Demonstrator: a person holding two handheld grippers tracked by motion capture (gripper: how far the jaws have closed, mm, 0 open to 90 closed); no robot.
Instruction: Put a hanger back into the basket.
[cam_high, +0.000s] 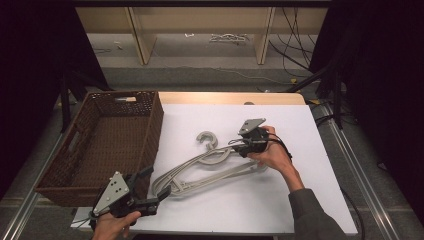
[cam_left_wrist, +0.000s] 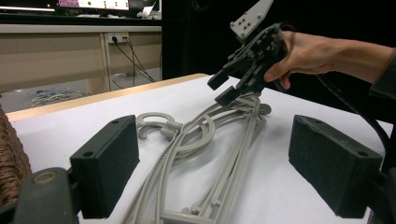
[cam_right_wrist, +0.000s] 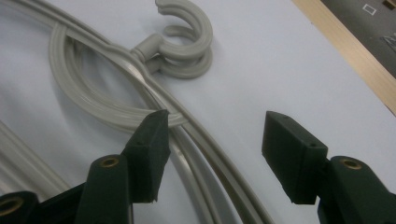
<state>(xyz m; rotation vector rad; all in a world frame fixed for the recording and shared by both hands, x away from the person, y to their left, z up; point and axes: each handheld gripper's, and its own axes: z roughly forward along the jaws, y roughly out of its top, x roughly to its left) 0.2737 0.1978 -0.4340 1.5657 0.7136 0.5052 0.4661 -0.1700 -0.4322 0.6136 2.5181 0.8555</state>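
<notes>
Right gripper (cam_high: 239, 146) down over the pile of pale grey plastic coat hangers (cam_high: 210, 167), black jaws apart and straddling the upper rods just below the hooks, pads not yet pressing on anything. Left gripper (cam_high: 152, 192) parked at the near table edge beside the brown woven wicker basket (cam_high: 150, 127), jaws wide, nothing between them, aimed along the hangers. Looks like the grasp step: lining up on one hanger neck. Next calls for lowering a touch, closing on a single rod rather than the tangle, then lifting clear toward the basket. Hangers lying mid-table on the white table cover (cam_high: 280, 200), just right of the basket. Count: two hooks visible, so at least two hangers, exact number hard to tell; one basket; two grippers.
</notes>
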